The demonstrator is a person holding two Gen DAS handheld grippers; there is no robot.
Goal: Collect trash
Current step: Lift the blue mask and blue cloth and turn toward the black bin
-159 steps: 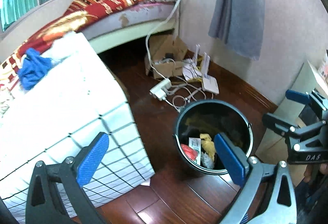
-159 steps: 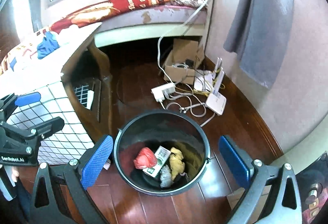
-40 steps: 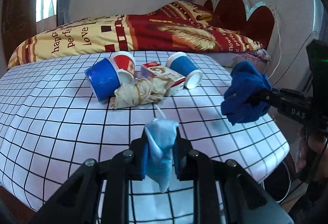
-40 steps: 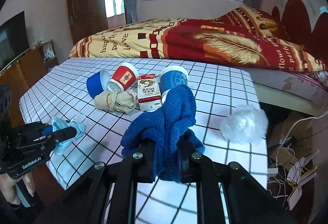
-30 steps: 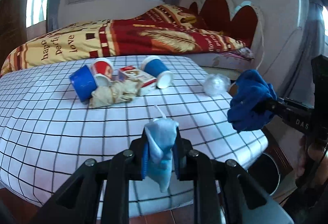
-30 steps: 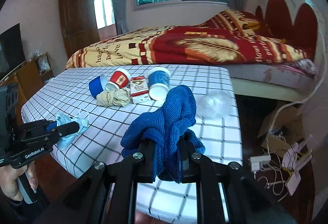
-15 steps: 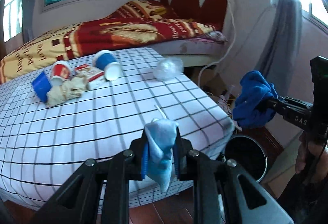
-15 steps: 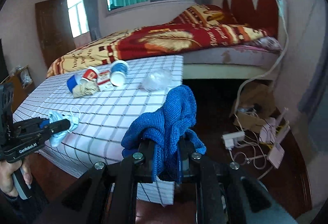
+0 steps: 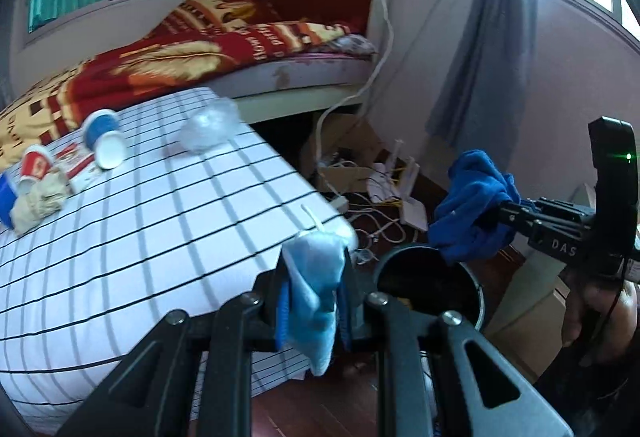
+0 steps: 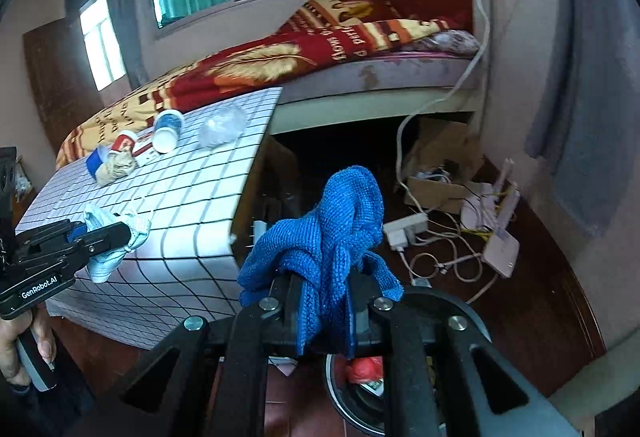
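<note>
Past the near corner of the grid-patterned white table [image 9: 160, 229], left wrist view: left gripper [image 9: 314, 301] clamps a crumpled light-blue face mask [image 9: 316, 289]. Beyond it, right gripper [image 9: 502, 215] reaches in level from the right, pinching a bunched blue knit cloth [image 9: 472, 213] above the round black trash bin [image 9: 476, 281].

Right wrist view: cloth [image 10: 332, 237] pinched over the bin [image 10: 336, 381]; left gripper [image 10: 104, 235] level at the table's near edge [image 10: 180, 257]. Paper cups [image 10: 166, 131] at the far edge.
</note>
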